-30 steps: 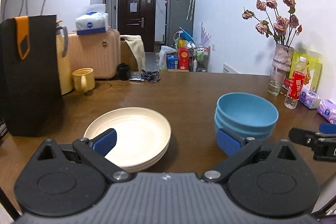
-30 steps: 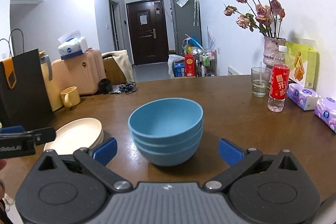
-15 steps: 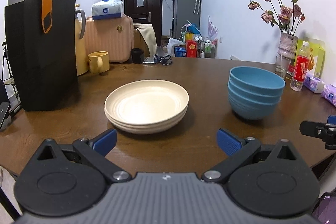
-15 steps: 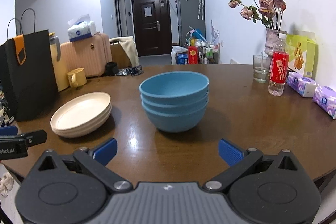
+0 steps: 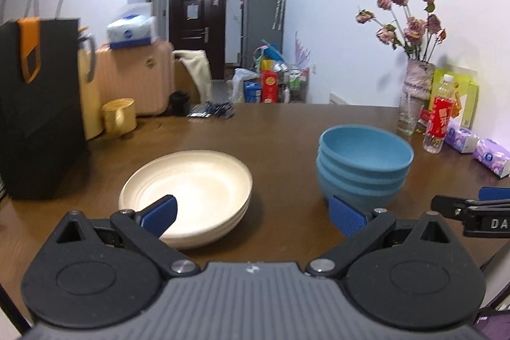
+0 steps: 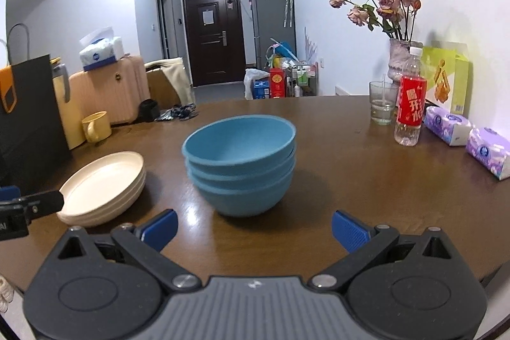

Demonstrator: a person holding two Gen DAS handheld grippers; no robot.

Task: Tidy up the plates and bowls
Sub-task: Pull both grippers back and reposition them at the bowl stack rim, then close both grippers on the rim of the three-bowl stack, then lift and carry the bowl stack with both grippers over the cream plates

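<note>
Since half a second ago, both grippers have moved forward again toward the dishes: in the left wrist view the stack of cream plates [image 5: 186, 190] now fills more of the frame, and its near rim sits behind the left blue fingertip.

The left gripper [image 5: 253, 214] is spread wide and holds nothing. The right gripper [image 6: 255, 228] is also spread wide and empty, facing the stack of blue bowls [image 6: 240, 161]. Both stacks rest side by side but apart on the brown wooden table [image 6: 350, 180], plates on the left and bowls on the right.

Risks, as a judgement: the three nested bowls stand tall, so a finger pressing on the top rim could tip or slide the stack. The plates are shallow and smooth; a pinch on one rim might lift only the top plate or let it slip. The two grippers work close together and could bump.

The right wrist view shows a glass [image 6: 381, 104], a red-labelled water bottle [image 6: 411, 107] and tissue packs [image 6: 489, 152] clearly beside the wall, with the left gripper's tip at its left edge. The left wrist view shows more of the black paper bag [image 5: 41, 107] and the yellow mug [image 5: 119, 117], and the right gripper's tip at its right edge.
</note>
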